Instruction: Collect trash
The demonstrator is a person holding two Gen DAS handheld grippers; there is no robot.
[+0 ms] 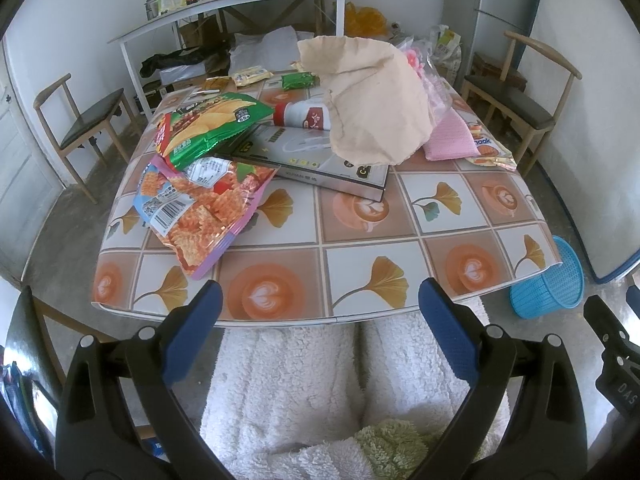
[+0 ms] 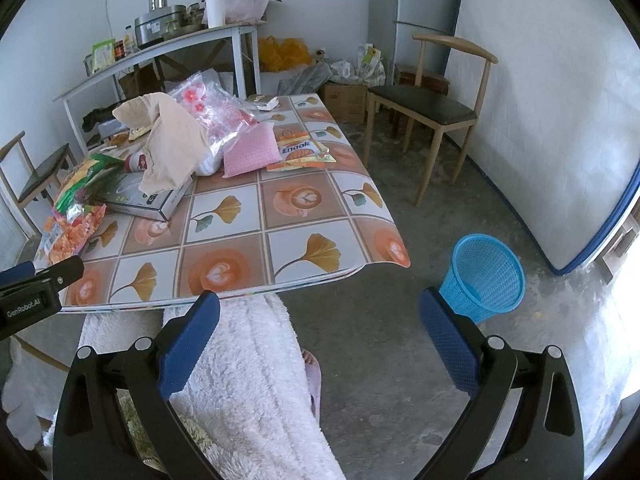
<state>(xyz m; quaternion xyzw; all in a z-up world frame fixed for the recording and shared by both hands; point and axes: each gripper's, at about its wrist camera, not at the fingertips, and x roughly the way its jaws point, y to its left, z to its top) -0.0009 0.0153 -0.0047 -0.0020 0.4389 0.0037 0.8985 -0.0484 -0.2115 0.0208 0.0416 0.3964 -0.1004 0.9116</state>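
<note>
Soft daylight, perhaps from the right; sharp centres, fisheye-bent edges.

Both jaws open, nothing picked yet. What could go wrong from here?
1. The wrappers are stacked: the green chip bag lies across the orange snack bag and the flat box, so pulling one may drag another off the near left edge.
2. The crumpled beige paper hides what is under it, so a blind grasp could catch a non-trash item.
3. The blue basket sits on the floor, apart from the table, so light wrappers could miss it.

Both tools [image 1: 320, 308] [image 2: 320, 312] apparently empty, wide apart
</note>
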